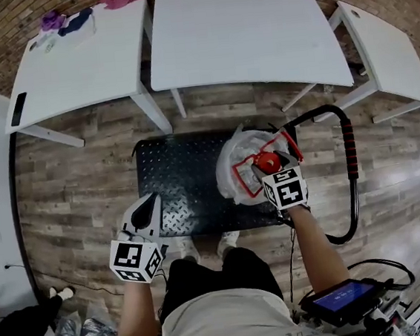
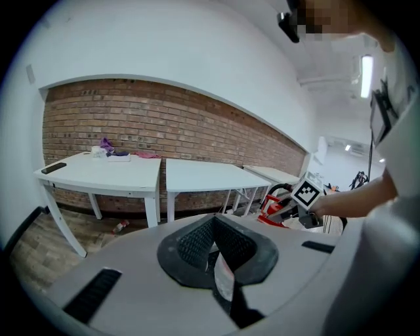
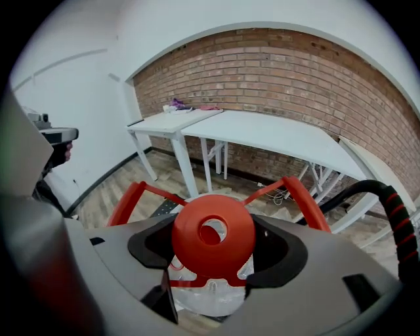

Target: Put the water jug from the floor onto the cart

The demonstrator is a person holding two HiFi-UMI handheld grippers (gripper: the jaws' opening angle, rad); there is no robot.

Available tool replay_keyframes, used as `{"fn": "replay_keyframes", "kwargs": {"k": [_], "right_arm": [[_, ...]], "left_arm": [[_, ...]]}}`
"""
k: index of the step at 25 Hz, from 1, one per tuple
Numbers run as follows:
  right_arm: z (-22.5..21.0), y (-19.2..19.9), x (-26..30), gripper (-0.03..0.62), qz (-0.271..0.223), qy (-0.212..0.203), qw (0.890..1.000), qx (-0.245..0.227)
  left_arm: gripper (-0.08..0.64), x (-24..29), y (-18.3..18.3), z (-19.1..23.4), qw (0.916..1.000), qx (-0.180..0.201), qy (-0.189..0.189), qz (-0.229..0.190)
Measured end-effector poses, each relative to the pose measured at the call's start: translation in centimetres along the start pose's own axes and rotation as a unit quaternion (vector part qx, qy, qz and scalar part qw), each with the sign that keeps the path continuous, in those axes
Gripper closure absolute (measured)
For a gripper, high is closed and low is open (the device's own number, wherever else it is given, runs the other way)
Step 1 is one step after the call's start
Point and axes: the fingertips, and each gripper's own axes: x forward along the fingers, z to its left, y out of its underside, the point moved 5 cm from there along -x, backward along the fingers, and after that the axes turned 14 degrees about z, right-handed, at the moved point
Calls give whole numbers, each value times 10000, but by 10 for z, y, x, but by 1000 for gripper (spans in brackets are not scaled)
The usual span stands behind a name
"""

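The clear water jug stands on the right half of the black cart deck, with a red carrying frame around its top. My right gripper is shut on its red cap, and the clear jug body shows below the jaws. The red frame's arms rise on both sides of the cap. Off the cart's near left corner, my left gripper is held over the floor. It is shut and holds nothing.
The cart's black push handle with red grips curves up at the right. Three white tables line the brick wall, with clothing on the left one. A screen device and cables lie at lower right. My shoes touch the cart's near edge.
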Motion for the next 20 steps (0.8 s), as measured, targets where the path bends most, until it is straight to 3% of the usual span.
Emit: {"fn": "replay_keyframes", "kwargs": {"k": [7,20], "right_arm": [[-42,-23,51,273,119,224,9995,-163],[-98,-33,117,273,358,438,9980,291]], "left_arm": [[560,2,22,0,9994,-165,-123,282],[560,4,39,-5,9982,-140,-90,575]]}}
